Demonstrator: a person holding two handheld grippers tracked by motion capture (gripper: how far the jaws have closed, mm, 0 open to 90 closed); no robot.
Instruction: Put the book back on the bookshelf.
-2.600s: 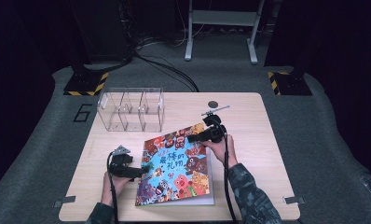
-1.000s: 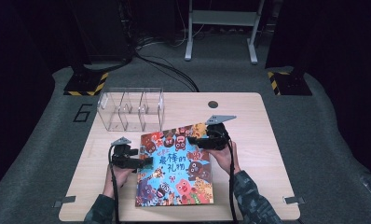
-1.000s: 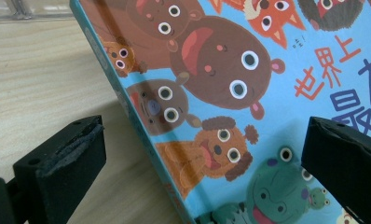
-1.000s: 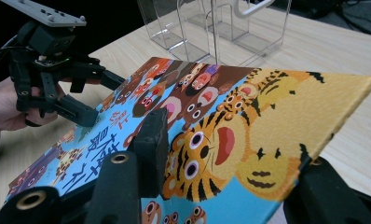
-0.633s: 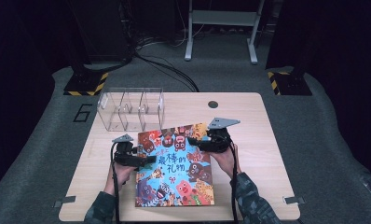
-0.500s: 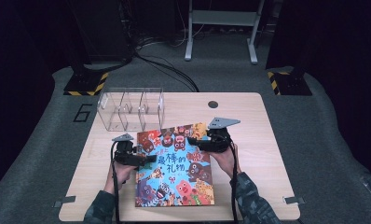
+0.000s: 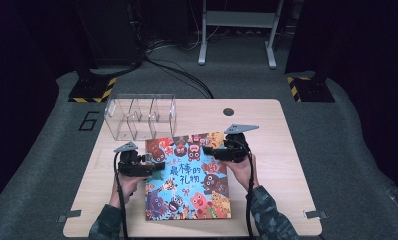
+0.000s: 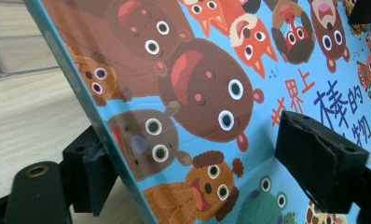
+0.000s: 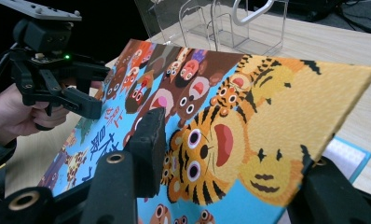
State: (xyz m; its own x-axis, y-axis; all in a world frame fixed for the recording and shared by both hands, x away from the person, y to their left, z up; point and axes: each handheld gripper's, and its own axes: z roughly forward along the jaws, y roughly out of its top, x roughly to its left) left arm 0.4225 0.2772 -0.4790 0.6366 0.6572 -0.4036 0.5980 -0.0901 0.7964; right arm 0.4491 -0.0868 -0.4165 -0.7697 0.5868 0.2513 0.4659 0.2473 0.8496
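In the left gripper view the colourful animal-covered picture book [image 8: 207, 98] runs past the top, right and bottom edges, and we cannot tell whether the right-hand jaw presses it. In the right gripper view its lifted cover hides the page beneath, and the clear acrylic divider rack [image 9: 230, 23] is cut off at the top.

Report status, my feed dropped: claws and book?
Left claw just closing around book edge, not clamped. Right claw clamped on lifted cover. Nothing blocking.

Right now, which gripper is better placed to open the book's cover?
Right, probably. The right gripper already pinches the lifted cover at its far corner, a page showing beneath. The left gripper straddles the book at its spine edge, jaws just closing, better suited to steadying it.
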